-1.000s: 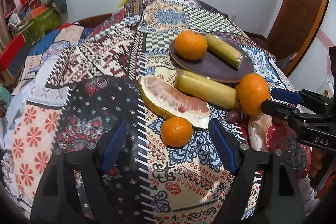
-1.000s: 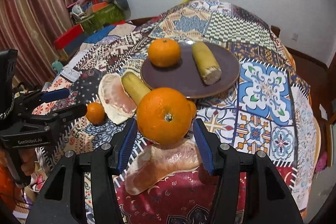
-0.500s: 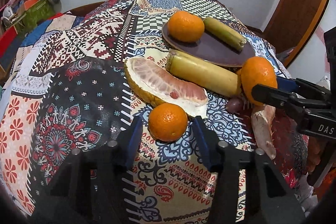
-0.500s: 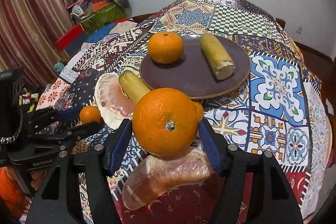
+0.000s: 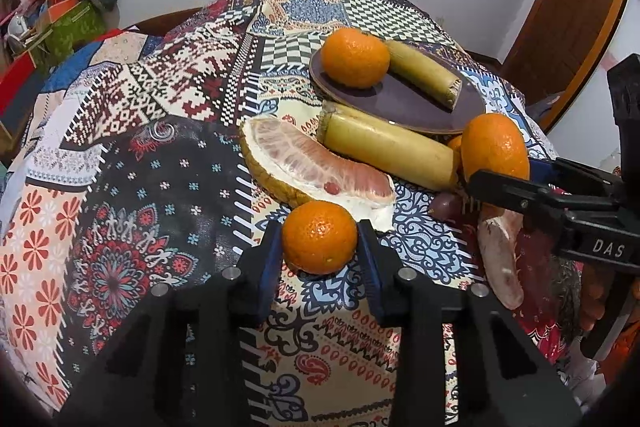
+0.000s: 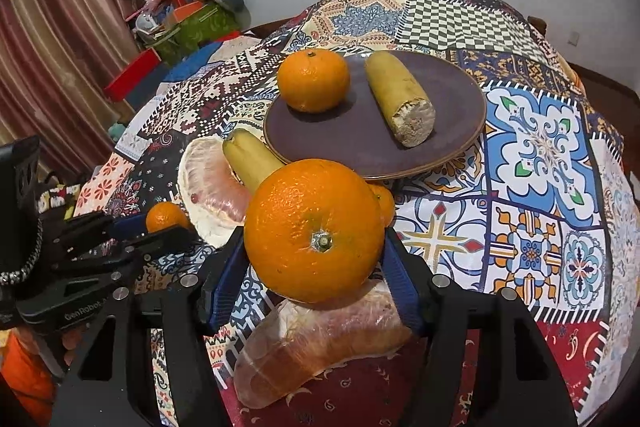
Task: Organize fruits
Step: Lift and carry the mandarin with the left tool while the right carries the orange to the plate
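My left gripper [image 5: 319,249] is shut on a small orange [image 5: 319,237] just in front of a peeled pomelo wedge in its rind [image 5: 316,167]. My right gripper [image 6: 314,259] is shut on a large orange [image 6: 314,229] and holds it above a loose pomelo segment [image 6: 320,339]. A dark brown plate [image 6: 452,131] carries another orange [image 6: 313,79] and a yellow sugarcane piece [image 6: 400,98]. A second sugarcane piece [image 5: 388,151] lies beside the plate. The large orange [image 5: 495,147] also shows in the left wrist view, as does the plate [image 5: 404,107].
A patchwork tablecloth [image 6: 540,147] covers the round table. A small purple fruit [image 5: 445,205] lies near the right gripper. Cluttered boxes and a cushion [image 6: 192,11] stand by the wall at the back left. A wooden door [image 5: 568,11] is at the right.
My left gripper moved forward and closed on the small orange. My right gripper carried the large orange slightly nearer the plate.
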`<state>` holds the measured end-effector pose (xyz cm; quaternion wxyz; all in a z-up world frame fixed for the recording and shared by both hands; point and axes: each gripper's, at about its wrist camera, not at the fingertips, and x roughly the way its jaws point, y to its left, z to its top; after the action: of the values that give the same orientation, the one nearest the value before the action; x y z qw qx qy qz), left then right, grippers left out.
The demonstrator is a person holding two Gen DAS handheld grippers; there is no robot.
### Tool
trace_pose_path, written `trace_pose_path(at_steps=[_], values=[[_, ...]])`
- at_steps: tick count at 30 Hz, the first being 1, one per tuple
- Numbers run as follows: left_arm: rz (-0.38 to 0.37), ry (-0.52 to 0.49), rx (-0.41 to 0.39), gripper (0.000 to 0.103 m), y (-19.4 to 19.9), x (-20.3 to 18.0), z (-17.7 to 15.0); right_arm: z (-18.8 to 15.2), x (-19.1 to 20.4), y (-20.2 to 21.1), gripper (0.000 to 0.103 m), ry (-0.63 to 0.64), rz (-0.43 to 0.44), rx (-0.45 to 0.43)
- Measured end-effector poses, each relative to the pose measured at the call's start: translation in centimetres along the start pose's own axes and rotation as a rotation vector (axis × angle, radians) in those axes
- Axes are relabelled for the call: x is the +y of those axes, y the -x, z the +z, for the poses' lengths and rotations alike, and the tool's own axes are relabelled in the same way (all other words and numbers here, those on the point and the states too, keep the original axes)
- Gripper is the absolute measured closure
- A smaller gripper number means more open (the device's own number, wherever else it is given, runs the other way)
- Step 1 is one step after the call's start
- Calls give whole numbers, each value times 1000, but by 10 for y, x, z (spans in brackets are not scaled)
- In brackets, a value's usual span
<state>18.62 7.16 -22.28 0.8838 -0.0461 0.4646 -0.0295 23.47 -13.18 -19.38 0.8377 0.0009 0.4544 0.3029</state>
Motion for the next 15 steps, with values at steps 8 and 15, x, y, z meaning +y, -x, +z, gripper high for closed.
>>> trace_pose_path(at_steps=[8, 15], values=[[13, -7, -43, 66, 18, -3, 7, 0, 0, 22, 42, 23, -15, -51], [7, -17, -85, 66, 32, -10, 18, 7, -11, 47, 42, 3, -38, -108]])
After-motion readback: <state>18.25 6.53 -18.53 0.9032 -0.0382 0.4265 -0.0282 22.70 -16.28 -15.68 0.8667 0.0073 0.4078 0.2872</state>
